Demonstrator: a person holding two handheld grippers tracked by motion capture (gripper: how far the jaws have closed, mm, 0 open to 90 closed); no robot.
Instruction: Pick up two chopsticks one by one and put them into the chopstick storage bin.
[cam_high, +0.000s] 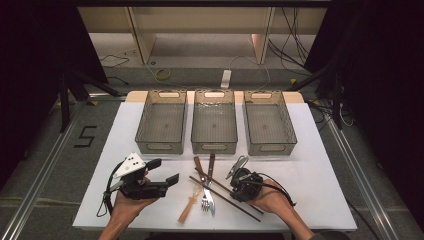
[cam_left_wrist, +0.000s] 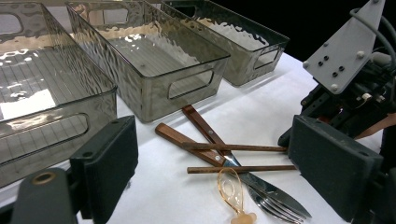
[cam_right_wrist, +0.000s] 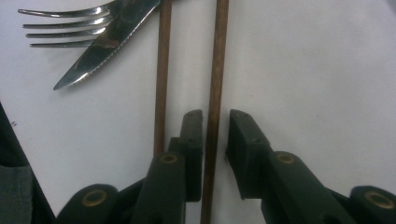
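Observation:
Two brown chopsticks (cam_high: 225, 197) lie crossed over a wooden-handled knife (cam_high: 210, 202) and fork (cam_high: 204, 204) near the table's front. My right gripper (cam_high: 240, 191) points down onto them. In the right gripper view its jaws (cam_right_wrist: 216, 116) straddle one chopstick (cam_right_wrist: 218, 56); a thin gap shows at the right pad, so it is open. The other chopstick (cam_right_wrist: 162, 70) lies just outside the left jaw, with the knife blade (cam_right_wrist: 107, 42) and fork tines (cam_right_wrist: 60, 28) beyond it. My left gripper (cam_high: 163, 171) is held wide open at the left, aimed at the cutlery, nothing between its jaws (cam_left_wrist: 219, 158).
Three grey see-through bins stand in a row at the back: left (cam_high: 160, 148), middle (cam_high: 214, 148), right (cam_high: 270, 149). An amber plastic utensil (cam_high: 189, 207) lies left of the fork. The white table top (cam_high: 310, 170) ends close behind both hands.

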